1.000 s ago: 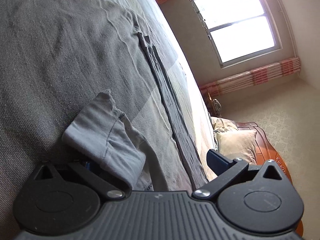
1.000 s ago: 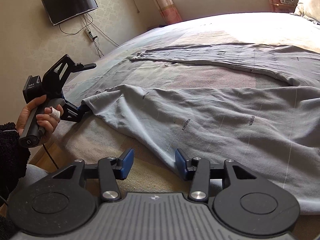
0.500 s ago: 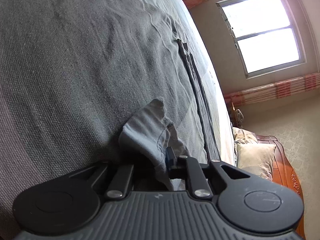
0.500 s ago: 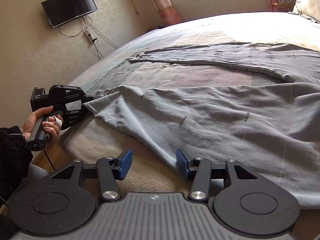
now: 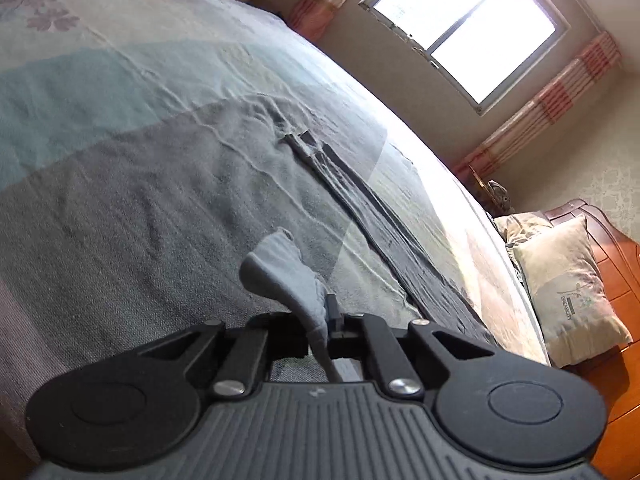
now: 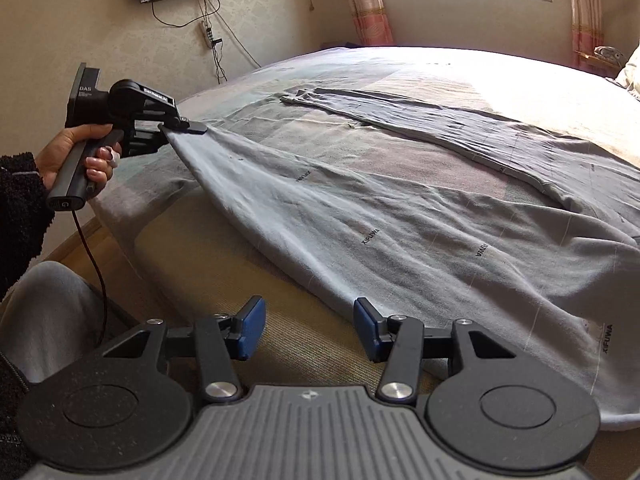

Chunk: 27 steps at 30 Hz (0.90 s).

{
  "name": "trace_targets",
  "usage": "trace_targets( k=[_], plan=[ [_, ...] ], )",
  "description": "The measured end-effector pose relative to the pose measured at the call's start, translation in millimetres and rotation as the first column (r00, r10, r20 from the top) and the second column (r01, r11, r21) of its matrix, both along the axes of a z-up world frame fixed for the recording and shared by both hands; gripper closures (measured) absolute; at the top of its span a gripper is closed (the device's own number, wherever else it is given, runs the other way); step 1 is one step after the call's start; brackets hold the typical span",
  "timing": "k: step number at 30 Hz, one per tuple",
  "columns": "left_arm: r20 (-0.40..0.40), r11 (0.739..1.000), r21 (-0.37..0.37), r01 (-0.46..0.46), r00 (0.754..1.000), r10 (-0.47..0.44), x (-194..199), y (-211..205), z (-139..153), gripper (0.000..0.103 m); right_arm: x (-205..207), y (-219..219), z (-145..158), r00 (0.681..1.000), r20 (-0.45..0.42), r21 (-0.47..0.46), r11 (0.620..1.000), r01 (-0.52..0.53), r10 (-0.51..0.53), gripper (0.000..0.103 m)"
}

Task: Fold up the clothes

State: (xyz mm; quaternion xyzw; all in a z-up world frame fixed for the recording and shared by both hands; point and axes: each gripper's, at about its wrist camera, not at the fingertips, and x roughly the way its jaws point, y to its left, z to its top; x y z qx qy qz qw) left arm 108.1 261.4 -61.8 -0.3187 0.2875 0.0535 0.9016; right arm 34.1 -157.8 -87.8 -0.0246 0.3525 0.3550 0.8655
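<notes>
A pair of grey trousers (image 6: 400,232) lies spread across the bed, with small printed words on the fabric. My left gripper (image 6: 188,126) is shut on the hem of the near leg and holds it lifted above the bed corner; in the left wrist view that cuff (image 5: 288,276) sticks up from between the closed jaws of the left gripper (image 5: 326,320). The far trouser leg (image 5: 360,204) stretches flat toward the window. My right gripper (image 6: 308,328) is open over the bed's front edge, just short of the near leg's edge, with nothing between its blue pads (image 6: 250,326).
The bed (image 6: 460,76) fills most of both views, its near side (image 6: 208,264) exposed below the sheet. A person's hand (image 6: 86,152) and dark sleeve hold the left tool; a grey-clad knee (image 6: 52,300) is low left. Pillows (image 5: 564,280), a wooden headboard and a window (image 5: 464,24) lie beyond.
The left gripper's jaws closed on the trouser cuff and lifted it off the bed, pulling that leg taut. The right gripper stayed in place, open.
</notes>
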Motion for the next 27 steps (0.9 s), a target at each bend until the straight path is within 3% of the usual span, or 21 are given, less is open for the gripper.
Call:
trace_targets(
  k=[2, 4, 7, 12, 17, 21, 23, 27],
  plan=[
    [-0.019, 1.0, 0.028, -0.002, 1.0, 0.003, 1.4, 3.4, 4.9, 0.097, -2.7, 0.3, 3.1, 1.0, 0.013, -0.021, 1.0, -0.019, 0.019, 0.049],
    [-0.085, 0.999, 0.004, -0.041, 0.995, 0.041, 6.2, 14.4, -4.9, 0.097, -4.9, 2.7, 5.5, 0.999, 0.023, -0.044, 0.998, -0.043, 0.045, 0.05],
    [-0.155, 0.997, 0.038, -0.062, 0.986, 0.067, 1.4, 24.1, -21.7, 0.097, -10.9, 6.5, 9.2, 0.996, 0.051, -0.098, 0.993, -0.061, 0.066, 0.05],
    [-0.181, 0.997, 0.01, -0.075, 0.981, 0.076, -13.4, 43.6, -38.6, 0.097, -17.0, -0.4, 12.5, 0.996, 0.078, -0.181, 0.983, -0.029, 0.044, 0.05],
    [-0.163, 0.996, 0.019, -0.082, 0.983, 0.084, -14.7, 46.4, -35.0, 0.097, -14.2, -21.2, 17.0, 0.996, 0.073, -0.194, 0.979, 0.062, -0.049, 0.05],
    [-0.2, 0.997, 0.028, -0.073, 0.977, 0.077, -11.6, 43.6, -43.4, 0.097, -6.8, -58.0, 21.0, 0.978, 0.015, -0.137, 0.968, 0.208, -0.208, 0.05],
    [-0.207, 0.997, 0.02, -0.074, 0.975, 0.076, -12.6, 44.1, -47.3, 0.097, -3.1, -89.9, 23.1, 0.941, -0.023, -0.092, 0.938, 0.334, -0.337, 0.05],
    [-0.209, 0.997, 0.01, -0.071, 0.975, 0.072, -14.4, 45.3, -50.5, 0.095, -4.5, -175.5, 22.6, 0.788, -0.114, 0.018, 0.792, 0.611, -0.605, 0.051]
  ],
)
